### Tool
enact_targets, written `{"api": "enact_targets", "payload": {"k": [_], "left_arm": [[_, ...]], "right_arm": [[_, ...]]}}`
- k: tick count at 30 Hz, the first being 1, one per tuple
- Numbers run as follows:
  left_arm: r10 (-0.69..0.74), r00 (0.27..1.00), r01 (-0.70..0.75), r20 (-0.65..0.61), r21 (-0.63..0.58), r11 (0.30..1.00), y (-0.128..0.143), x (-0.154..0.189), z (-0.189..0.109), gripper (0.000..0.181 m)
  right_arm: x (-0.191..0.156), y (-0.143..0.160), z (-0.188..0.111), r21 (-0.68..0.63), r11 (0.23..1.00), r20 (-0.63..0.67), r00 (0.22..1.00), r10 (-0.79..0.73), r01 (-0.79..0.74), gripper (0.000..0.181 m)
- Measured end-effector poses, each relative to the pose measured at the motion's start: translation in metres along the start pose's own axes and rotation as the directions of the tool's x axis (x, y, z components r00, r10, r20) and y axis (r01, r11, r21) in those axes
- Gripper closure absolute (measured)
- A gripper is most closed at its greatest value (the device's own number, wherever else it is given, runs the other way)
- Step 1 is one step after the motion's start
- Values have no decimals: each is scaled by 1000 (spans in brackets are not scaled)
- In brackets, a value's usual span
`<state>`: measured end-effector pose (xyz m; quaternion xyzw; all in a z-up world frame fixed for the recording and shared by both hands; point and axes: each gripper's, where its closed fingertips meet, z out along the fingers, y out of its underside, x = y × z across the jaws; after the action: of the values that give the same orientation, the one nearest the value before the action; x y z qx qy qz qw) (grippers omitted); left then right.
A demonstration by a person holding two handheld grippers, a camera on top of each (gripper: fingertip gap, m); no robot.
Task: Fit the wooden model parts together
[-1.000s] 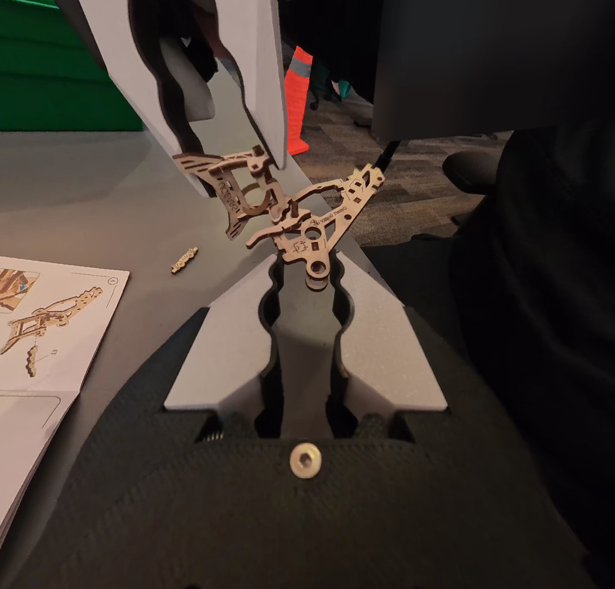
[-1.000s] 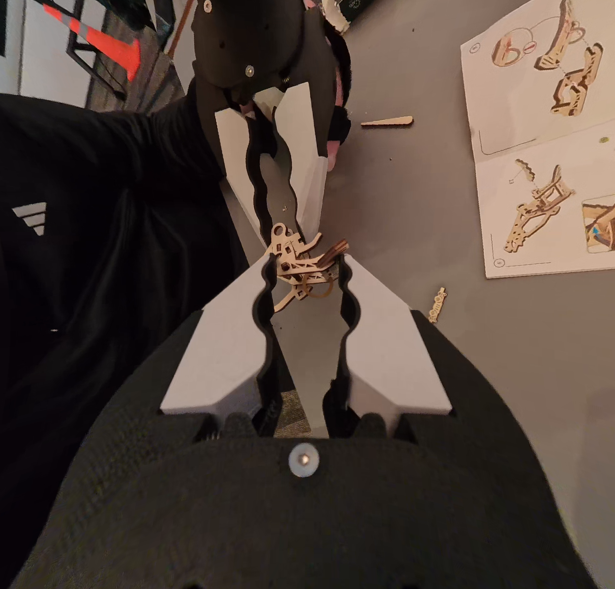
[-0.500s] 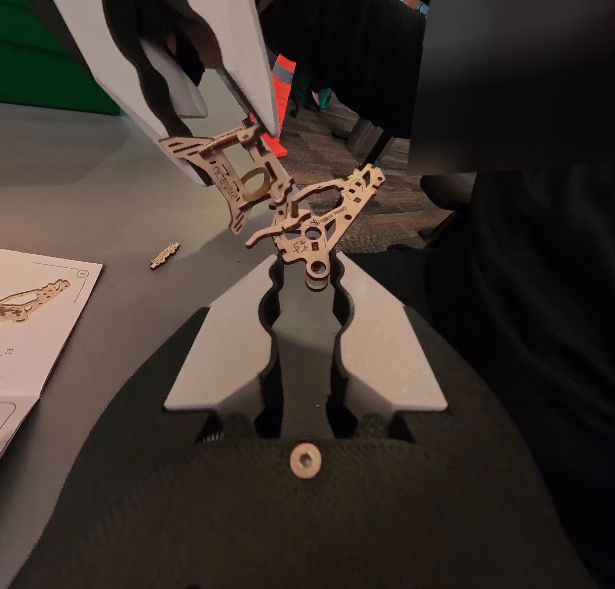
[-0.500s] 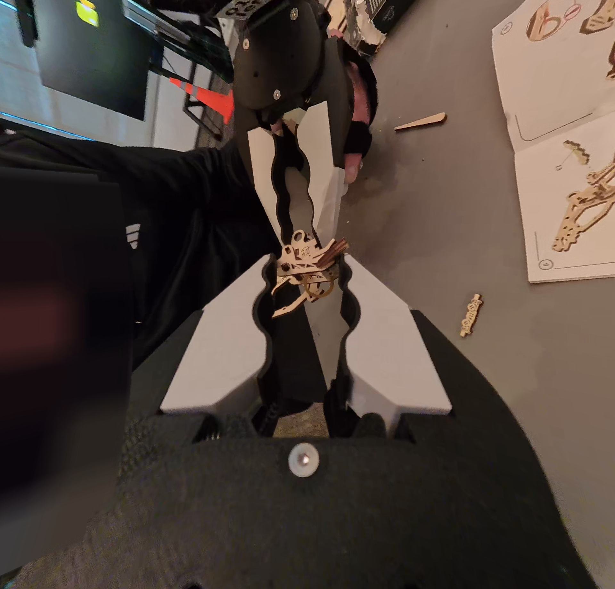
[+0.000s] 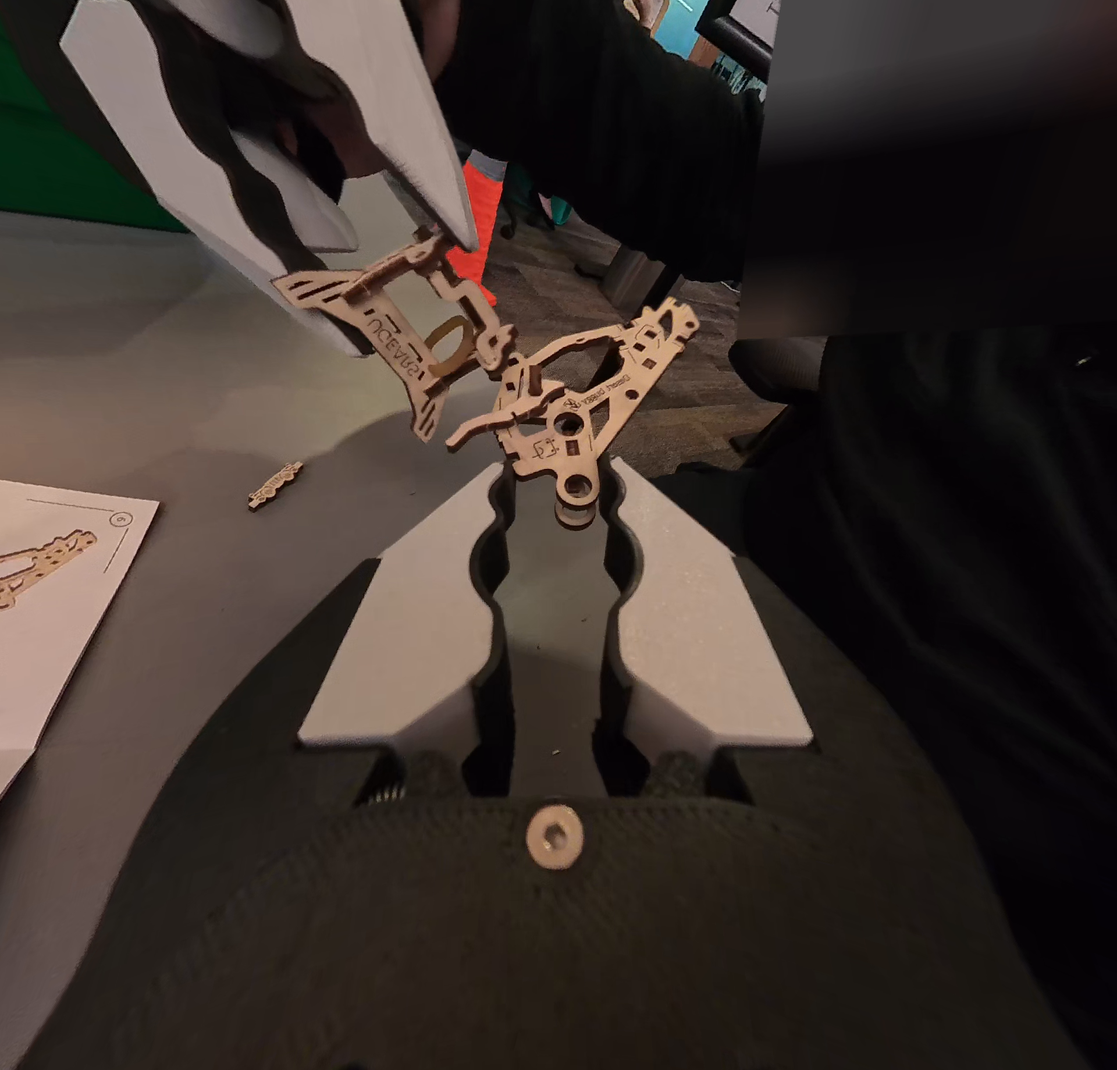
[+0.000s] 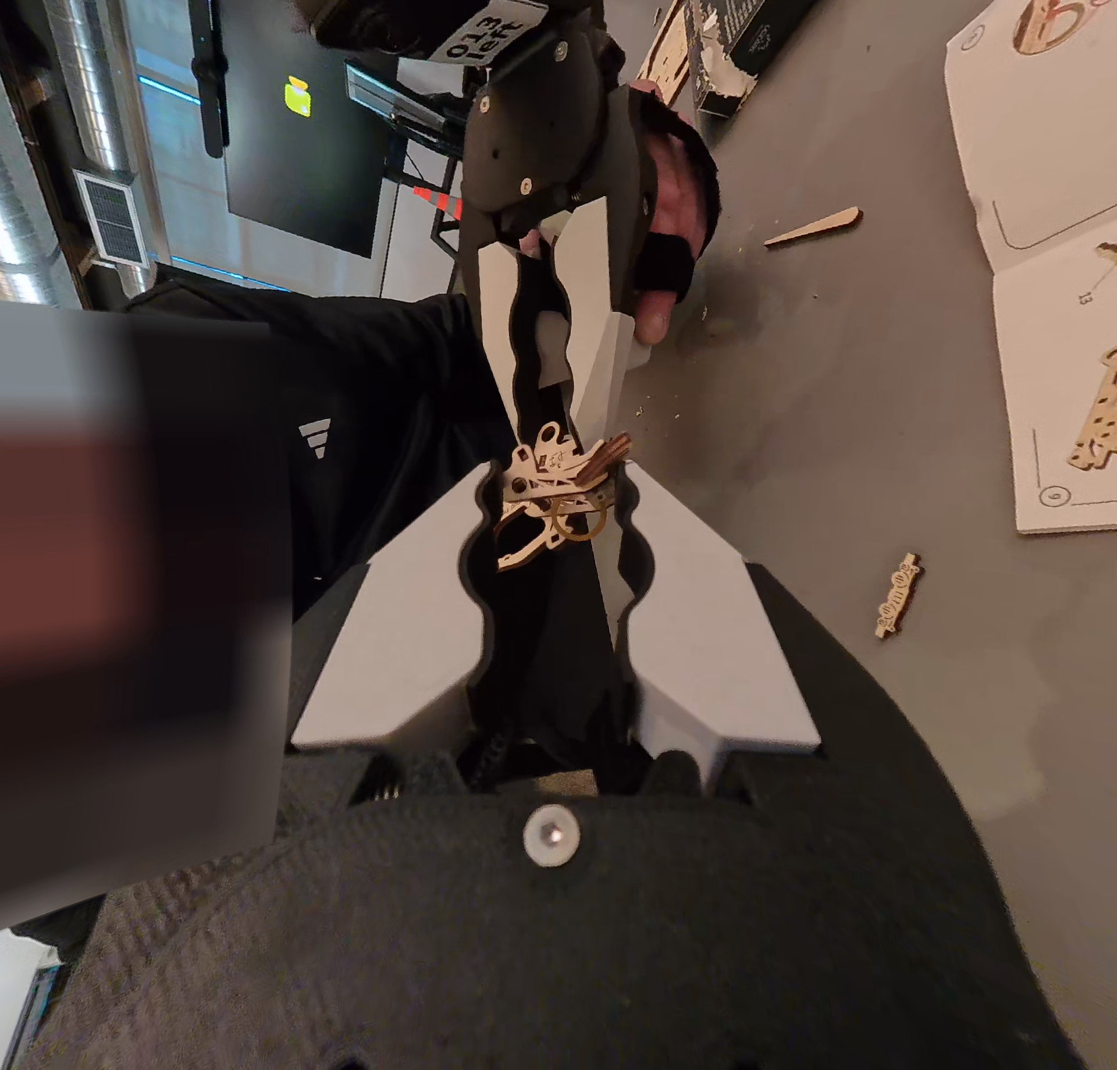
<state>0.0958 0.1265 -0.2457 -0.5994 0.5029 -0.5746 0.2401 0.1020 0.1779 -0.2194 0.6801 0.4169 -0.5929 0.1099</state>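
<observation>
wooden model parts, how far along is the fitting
Done: both pieces are picked up. The left hand-held gripper pinches the triangular frame piece; the right hand-held gripper holds the bracket with a ring. In hand: their edges meet near the frame's small peg, not seated. Left: one small loose part on the table.

The two wooden model parts [image 5: 580, 412] [image 5: 399, 327] are thin pale plywood, matt, with darker laser-cut edges, and a small loose wooden piece [image 5: 275, 486] of the same stock lies on the smooth, matt grey table [image 5: 151, 388]. Left of that piece, the instruction sheet [image 5: 54, 593] is white paper. The left gripper [image 5: 553, 485] has matt, finely grainy grey plastic fingers [image 5: 411, 618] on a rough, ribbed black plastic body with a shiny metal screw [image 5: 554, 836].
</observation>
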Motion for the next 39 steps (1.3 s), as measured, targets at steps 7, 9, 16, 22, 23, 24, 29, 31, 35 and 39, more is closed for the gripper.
{"api": "enact_targets", "payload": {"k": [7,9,16,22,23,24,29,31,35,39], "left_arm": [[8,999,-7,-48,22,1000,-3,8,1,156],[4,998,-3,-63,23,1000,-3,9,2,156],[-3,994,7,-106,38,999,-5,14,2,156],[-3,991,11,-131,54,998,-6,17,0,156],[-4,990,12,-141,59,998,-7,18,0,156],[-2,988,13,-151,67,998,-8,20,0,156],[-8,985,22,-170,82,996,-10,22,-1,156],[-10,986,23,-167,72,997,-9,21,0,156],[-19,985,33,-171,78,996,-9,20,-1,156],[-14,985,29,-170,83,996,-11,21,-1,156]], "right_arm": [[-10,8,8,-63,992,30,993,-111,113,147],[-10,10,10,-80,988,25,991,-133,135,147],[-11,9,14,-118,972,20,979,-201,202,146],[-16,9,14,-158,954,30,967,-252,253,146],[-18,9,15,-165,949,33,963,-268,269,146],[-20,9,15,-167,943,40,958,-284,287,146],[-25,8,15,-181,921,34,938,-344,344,147],[-25,8,16,-191,913,31,932,-361,361,146],[-25,6,16,-180,917,13,933,-360,356,147],[-27,6,14,-163,920,10,933,-360,357,147]]}}
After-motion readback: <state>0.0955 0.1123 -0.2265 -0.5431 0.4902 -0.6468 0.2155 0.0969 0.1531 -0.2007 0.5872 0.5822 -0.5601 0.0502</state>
